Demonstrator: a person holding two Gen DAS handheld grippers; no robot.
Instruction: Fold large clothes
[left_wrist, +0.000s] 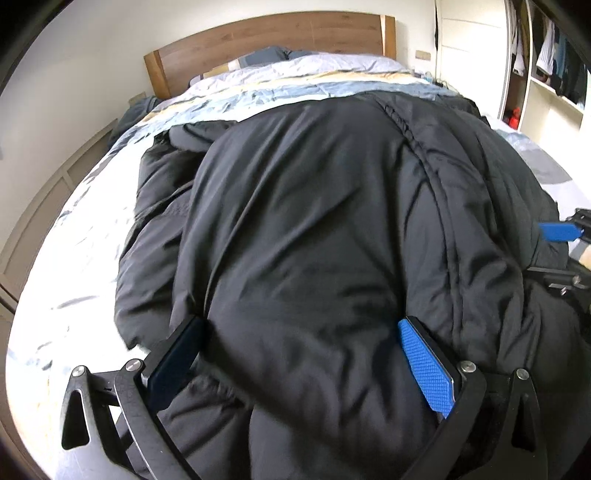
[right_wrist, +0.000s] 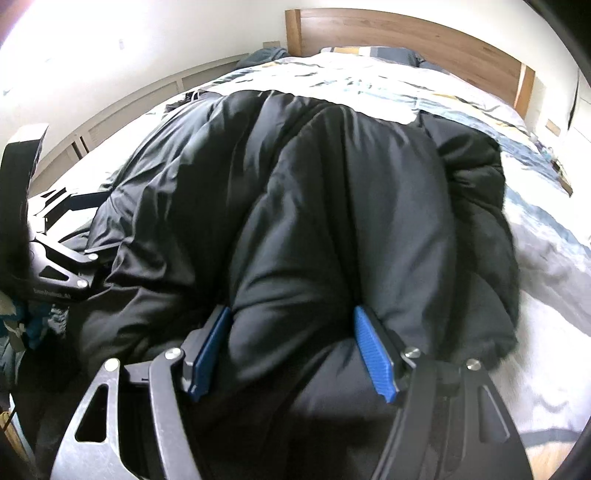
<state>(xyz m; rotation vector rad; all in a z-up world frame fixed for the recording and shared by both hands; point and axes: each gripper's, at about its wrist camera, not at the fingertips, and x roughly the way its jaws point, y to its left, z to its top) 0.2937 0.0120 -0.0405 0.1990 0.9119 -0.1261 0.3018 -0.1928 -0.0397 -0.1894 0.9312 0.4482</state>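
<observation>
A puffy black quilted coat (left_wrist: 314, 221) lies on the patterned bed (left_wrist: 74, 258); left gripper (left_wrist: 303, 354) fingers spread wide around its hem, right gripper (right_wrist: 291, 347) clamped on padding, apparently ready to fold.

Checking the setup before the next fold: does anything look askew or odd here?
The black coat lies in a bunched, puffy heap on the bed, not flat. A fuzzy part, perhaps its hood, bulges off to one side. Nothing looks torn or spilled.
</observation>
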